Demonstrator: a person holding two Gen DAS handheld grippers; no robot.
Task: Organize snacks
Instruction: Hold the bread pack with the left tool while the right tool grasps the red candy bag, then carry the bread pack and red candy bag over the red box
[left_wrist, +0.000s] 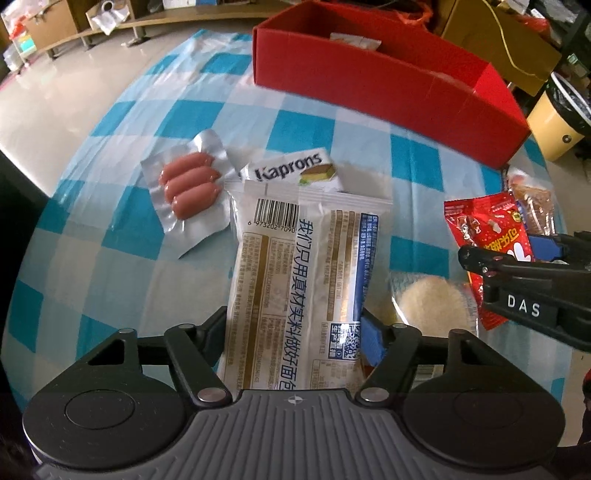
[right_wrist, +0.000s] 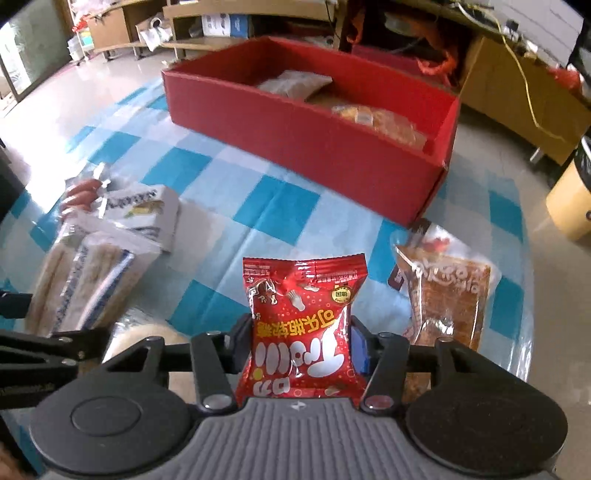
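My left gripper (left_wrist: 295, 332) is shut on a long white bread packet (left_wrist: 299, 273) with a barcode and blue Chinese print, held above the table; it also shows in the right wrist view (right_wrist: 85, 280). My right gripper (right_wrist: 301, 343) is shut on a small red candy bag (right_wrist: 303, 325), which also shows in the left wrist view (left_wrist: 487, 236). A red cardboard box (right_wrist: 332, 155) stands at the far side of the table, with a few snack packs inside; it also shows in the left wrist view (left_wrist: 369, 77).
On the blue-and-white checked tablecloth (left_wrist: 110, 280) lie a vacuum pack of three sausages (left_wrist: 190, 181), a white Kaprons cake pack (left_wrist: 291, 168), a round pale bun in clear wrap (left_wrist: 432, 302) and a brown spicy-strip packet (right_wrist: 450, 291). A yellow bin (left_wrist: 557, 125) stands off the table at the right.
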